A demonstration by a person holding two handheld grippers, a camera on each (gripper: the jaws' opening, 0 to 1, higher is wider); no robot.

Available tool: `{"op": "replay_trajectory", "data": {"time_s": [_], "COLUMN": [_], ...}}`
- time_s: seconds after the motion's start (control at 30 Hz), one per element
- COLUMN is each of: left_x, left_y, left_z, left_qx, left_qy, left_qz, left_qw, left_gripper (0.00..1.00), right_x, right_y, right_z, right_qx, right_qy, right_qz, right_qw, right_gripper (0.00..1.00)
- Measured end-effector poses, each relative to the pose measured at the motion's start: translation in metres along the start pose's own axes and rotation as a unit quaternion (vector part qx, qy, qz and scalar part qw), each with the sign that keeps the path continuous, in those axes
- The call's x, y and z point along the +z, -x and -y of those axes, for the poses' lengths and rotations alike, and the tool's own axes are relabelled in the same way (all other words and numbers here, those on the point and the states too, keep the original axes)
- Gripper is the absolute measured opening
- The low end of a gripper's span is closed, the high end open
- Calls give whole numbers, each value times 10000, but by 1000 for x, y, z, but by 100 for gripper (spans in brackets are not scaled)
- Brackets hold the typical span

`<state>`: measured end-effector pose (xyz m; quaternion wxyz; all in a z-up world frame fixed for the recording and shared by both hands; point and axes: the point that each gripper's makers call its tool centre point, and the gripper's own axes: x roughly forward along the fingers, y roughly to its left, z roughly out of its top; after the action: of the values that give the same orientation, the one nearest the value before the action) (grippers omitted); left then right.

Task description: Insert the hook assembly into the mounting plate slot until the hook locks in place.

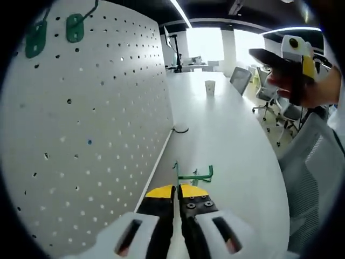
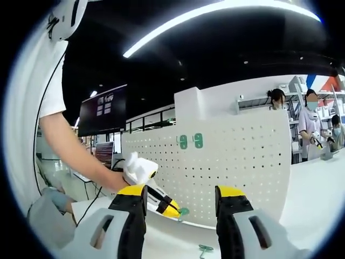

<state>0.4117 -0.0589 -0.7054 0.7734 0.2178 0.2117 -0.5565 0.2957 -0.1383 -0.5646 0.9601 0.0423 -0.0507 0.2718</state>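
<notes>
A white pegboard (image 1: 97,135) stands upright along the table's left side. Two green hook plates (image 1: 74,27) are mounted near its top, and in the right gripper view they show as a pair (image 2: 191,141) on the pegboard (image 2: 242,162). My left gripper (image 1: 177,190) is low over the table, shut on the stem of a green wire hook (image 1: 195,175) that sticks out ahead and to the right. A hand holds the left gripper (image 2: 173,208) in the right gripper view, green at its tip. My right gripper (image 2: 180,200) is open and empty; it hangs raised at the right (image 1: 291,56).
A black hook (image 1: 180,129) lies on the white table (image 1: 226,135) by the pegboard's foot, and a paper cup (image 1: 210,87) stands farther back. Office chairs (image 1: 280,108) line the table's right edge. A small green piece (image 2: 205,250) lies on the table. People (image 2: 310,121) stand behind.
</notes>
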Motion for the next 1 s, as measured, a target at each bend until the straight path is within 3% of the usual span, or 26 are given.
{"op": "replay_trajectory", "data": {"time_s": [0.33,0.7,1.0], "left_x": [16,20,34], "left_y": [20,36,54], "left_z": [2,2,1], "left_qx": [127,257,403], "left_qy": [45,173,184], "left_qz": [458,718,1076], "left_qw": [9989,9969,9932], "left_gripper": [2,3,3], "right_x": [7,13,18], "right_y": [-4,-9,-13], "right_z": [-6,-12,-16], "right_qx": [79,182,251], "right_qy": [28,38,4], "right_qz": [43,88,116], "right_qw": [10000,9998,9996], "right_gripper": [49,49,49]}}
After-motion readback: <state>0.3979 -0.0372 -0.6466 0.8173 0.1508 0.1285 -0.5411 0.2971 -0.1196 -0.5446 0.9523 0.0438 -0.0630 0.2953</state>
